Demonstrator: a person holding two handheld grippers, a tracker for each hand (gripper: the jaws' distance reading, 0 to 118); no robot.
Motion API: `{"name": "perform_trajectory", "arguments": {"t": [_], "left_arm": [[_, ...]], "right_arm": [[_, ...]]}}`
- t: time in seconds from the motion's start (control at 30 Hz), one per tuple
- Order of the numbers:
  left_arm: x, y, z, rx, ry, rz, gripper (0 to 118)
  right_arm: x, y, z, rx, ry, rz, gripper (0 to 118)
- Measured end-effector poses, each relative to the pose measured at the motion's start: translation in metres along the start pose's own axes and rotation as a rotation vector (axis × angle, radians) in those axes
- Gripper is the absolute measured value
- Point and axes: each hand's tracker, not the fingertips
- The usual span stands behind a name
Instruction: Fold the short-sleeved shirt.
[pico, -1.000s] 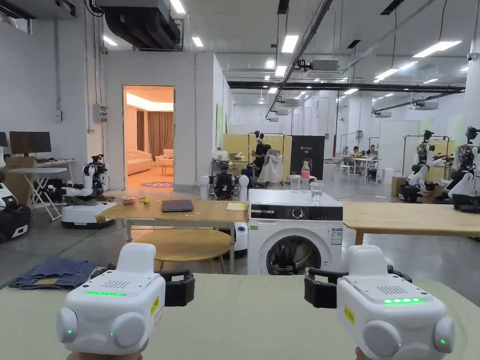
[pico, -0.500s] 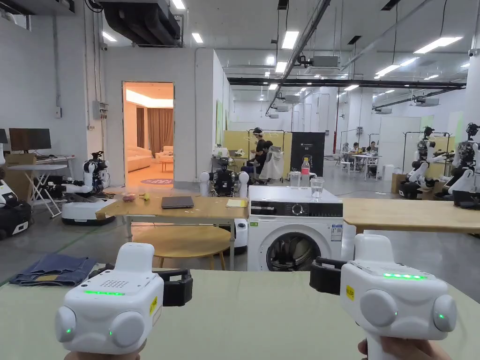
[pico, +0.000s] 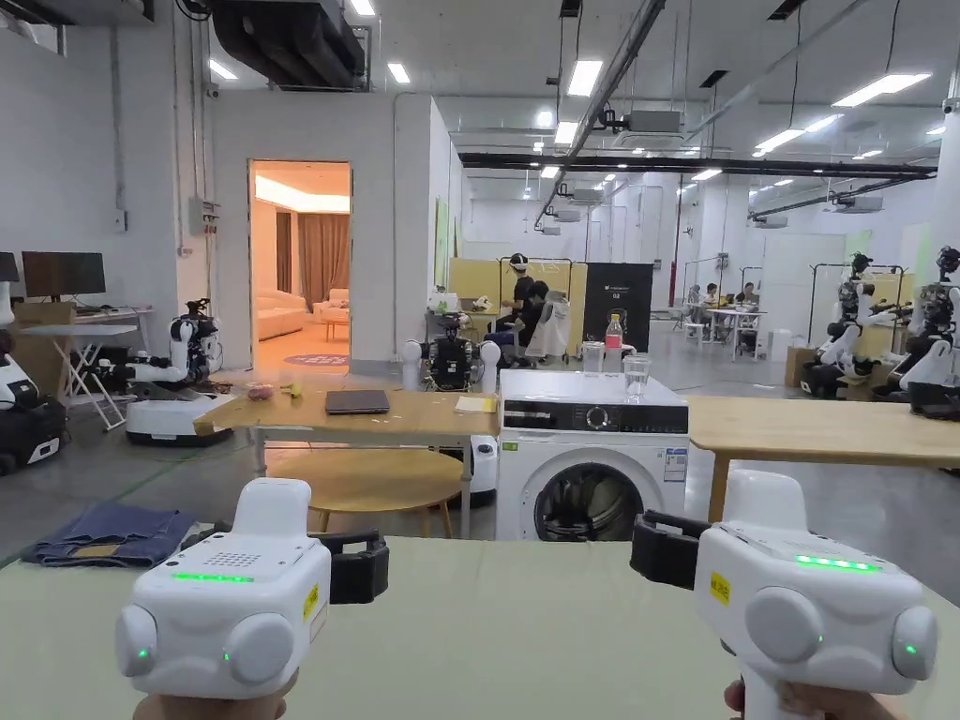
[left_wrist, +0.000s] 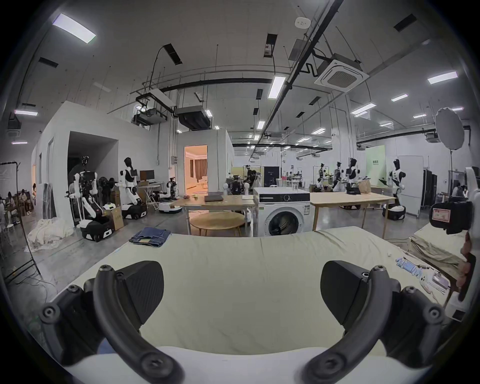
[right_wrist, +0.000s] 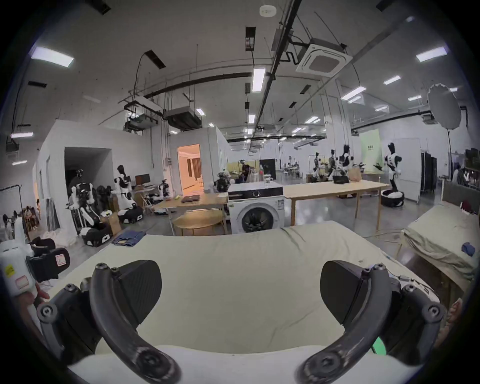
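Nearest: left gripper (left_wrist: 241, 288) and right gripper (right_wrist: 240, 288), side by side, level, both aimed away across the table (pico: 506, 637). Fingers (left_wrist: 141, 288) of each spread wide, grasping nothing, with bare pale cover beneath and ahead. Whereabouts of the short-sleeved shirt: cannot tell, so no judging its long axis or which hand sits nearer. Farther off, at the far left corner, folded blue jeans (pico: 108, 536), on the left gripper's side, well apart from it. Beyond the edge, a washing machine (pico: 591, 455). Probably first: finding the shirt and spreading it flat.
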Motion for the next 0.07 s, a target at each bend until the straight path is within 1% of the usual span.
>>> {"name": "perform_trajectory", "arguments": {"t": [0.07], "left_arm": [[0.0011, 0.0003, -0.0001, 0.0, 0.002, -0.001, 117]], "right_arm": [[0.0012, 0.0013, 0.0, -0.024, 0.018, -0.006, 118]]}}
